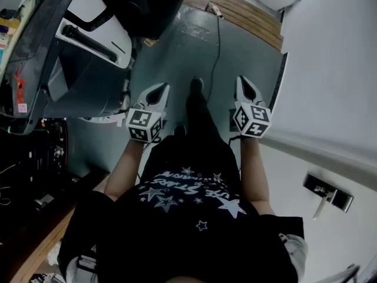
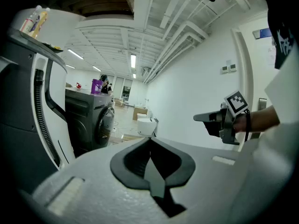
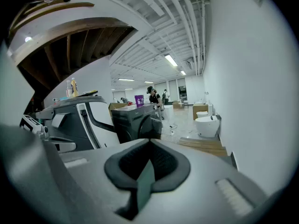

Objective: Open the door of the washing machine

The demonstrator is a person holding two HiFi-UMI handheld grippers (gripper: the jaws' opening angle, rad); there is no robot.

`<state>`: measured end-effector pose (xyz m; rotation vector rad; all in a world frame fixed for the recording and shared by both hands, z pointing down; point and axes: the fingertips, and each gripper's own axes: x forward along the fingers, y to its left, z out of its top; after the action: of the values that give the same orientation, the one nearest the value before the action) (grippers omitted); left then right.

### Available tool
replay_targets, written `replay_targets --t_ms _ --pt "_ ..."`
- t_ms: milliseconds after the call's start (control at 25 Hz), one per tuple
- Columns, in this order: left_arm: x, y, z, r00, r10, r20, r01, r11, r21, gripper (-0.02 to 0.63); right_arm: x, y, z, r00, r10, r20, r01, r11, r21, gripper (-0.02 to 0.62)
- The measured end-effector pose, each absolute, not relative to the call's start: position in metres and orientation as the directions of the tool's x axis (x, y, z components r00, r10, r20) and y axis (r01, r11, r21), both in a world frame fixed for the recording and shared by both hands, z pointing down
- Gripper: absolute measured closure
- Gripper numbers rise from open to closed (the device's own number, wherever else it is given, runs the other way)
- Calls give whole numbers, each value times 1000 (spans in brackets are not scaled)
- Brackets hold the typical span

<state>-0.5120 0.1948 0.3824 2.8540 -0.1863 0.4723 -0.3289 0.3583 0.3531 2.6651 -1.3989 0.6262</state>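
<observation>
1. Left gripper (image 1: 159,92): held out ahead of the person at about waist level and tipped slightly downward. Its jaws are pressed together with nothing between them.
2. Right gripper (image 1: 243,84): level with the left and well apart from it, with the same slight downward tip. Its jaws are fully closed and empty.
3. Step in hand, as judged: the approach. The washing machine (image 3: 135,122) stands well ahead across the floor, left of the walking line, and neither gripper is near it. Its round door (image 3: 152,125) faces the open room; whether it is latched cannot be told. To do the step well:
   - walk up until the door's free edge is within reach;
   - part one gripper's jaws before arriving;
   - find the handle or recess, which is too small to make out from here;
   - pull along the hinge's arc, not straight back.
4. Floor (image 1: 177,58): smooth and grey-green. A dark cable (image 1: 217,40) trails along the path and could trip the person.
5. Grey-and-white apparatus (image 1: 82,58): large, standing close on the left.
6. White wall (image 1: 330,69): runs along the right and carries a metal lever handle (image 1: 327,194).
7. Wooden pallet (image 3: 201,146): lies on the floor by the right wall, with a white toilet (image 3: 208,125) beyond it.
8. Far room:
   - a purple container (image 3: 139,100) on top of the washing machine;
   - a distant person (image 3: 153,97) behind it;
   - an open ceiling with strip lights and pipes.
</observation>
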Motion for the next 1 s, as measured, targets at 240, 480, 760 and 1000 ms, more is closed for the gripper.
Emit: replay_targets --t_ms 240,480,760,1000 --pt "-509 200 381 941 -85 327 -165 -960 226 595 -331 360 356 492 -782 383 -806 -576 -140 592" --pt "-512 199 394 927 -89 365 -182 -956 229 595 -321 363 361 494 -774 396 -802 -581 -137 592" --pt "-489 185 398 923 -99 372 -195 -953 231 595 -289 370 359 521 -760 388 -783 -607 -136 592" --pt "-428 191 405 924 -56 377 -149 -964 221 595 -243 378 367 524 -773 358 -776 -607 -173 591"
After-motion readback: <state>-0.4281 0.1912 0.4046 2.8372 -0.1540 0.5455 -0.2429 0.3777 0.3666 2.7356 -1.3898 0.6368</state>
